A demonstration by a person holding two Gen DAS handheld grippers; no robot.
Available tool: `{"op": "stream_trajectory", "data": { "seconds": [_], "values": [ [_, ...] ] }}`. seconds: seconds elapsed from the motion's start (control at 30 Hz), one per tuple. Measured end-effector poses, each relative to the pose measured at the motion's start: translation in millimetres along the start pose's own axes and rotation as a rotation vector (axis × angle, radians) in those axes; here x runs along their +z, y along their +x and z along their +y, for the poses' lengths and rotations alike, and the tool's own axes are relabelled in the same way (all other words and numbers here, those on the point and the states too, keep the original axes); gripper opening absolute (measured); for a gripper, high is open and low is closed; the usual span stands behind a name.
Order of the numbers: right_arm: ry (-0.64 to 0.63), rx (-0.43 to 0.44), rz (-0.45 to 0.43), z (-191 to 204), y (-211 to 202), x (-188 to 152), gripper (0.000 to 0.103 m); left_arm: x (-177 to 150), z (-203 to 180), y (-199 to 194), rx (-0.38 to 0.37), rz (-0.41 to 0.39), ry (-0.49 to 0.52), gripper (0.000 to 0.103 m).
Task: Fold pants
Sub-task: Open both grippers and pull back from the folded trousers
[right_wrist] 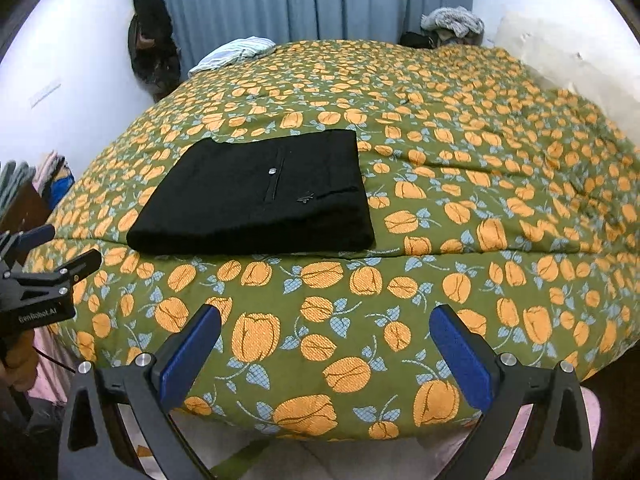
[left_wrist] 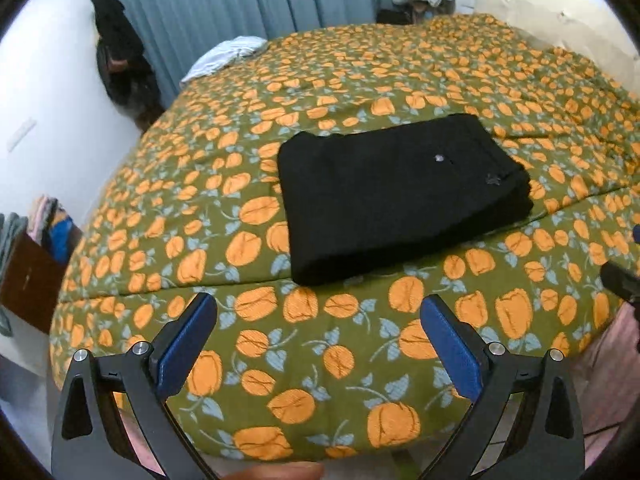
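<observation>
While the black pants (left_wrist: 400, 196) lie folded into a compact rectangle on the bedspread (left_wrist: 320, 360), both grippers hang back from them over the near edge of the bed. From the left wrist view, the left gripper (left_wrist: 318, 316) has its blue pads spread wide with nothing but the orange-flowered bedspread between them; the pants sit beyond its fingertips, a little to the right, clear of both pads. From the right wrist view, the right gripper (right_wrist: 325, 326) is likewise spread wide and empty, and the pants (right_wrist: 256, 196) lie farther off and to the left of it, well apart from its fingers. A small pale button and a seam show on the upper layer of the pants. At the left edge of the right wrist view, the left gripper's black body appears just beside the near left corner of the pants, not touching them. Blue curtains (right_wrist: 312, 0) hang at the far side.
</observation>
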State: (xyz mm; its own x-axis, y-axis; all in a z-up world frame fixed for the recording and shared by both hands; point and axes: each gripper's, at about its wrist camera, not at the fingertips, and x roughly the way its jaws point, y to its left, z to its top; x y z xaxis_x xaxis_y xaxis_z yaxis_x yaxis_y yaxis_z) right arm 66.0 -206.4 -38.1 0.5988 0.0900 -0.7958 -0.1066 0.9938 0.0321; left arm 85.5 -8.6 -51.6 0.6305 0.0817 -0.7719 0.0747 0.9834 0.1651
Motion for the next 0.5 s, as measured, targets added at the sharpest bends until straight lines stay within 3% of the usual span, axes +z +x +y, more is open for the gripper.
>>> {"op": "stream_trajectory", "data": {
  "seconds": [0.5],
  "values": [
    [0.003, -0.003, 0.003, 0.4, -2.8, -1.8, 0.103, -1.4, -6.1, -8.4, -0.035, -0.009, -0.01, 0.102]
  ]
}}
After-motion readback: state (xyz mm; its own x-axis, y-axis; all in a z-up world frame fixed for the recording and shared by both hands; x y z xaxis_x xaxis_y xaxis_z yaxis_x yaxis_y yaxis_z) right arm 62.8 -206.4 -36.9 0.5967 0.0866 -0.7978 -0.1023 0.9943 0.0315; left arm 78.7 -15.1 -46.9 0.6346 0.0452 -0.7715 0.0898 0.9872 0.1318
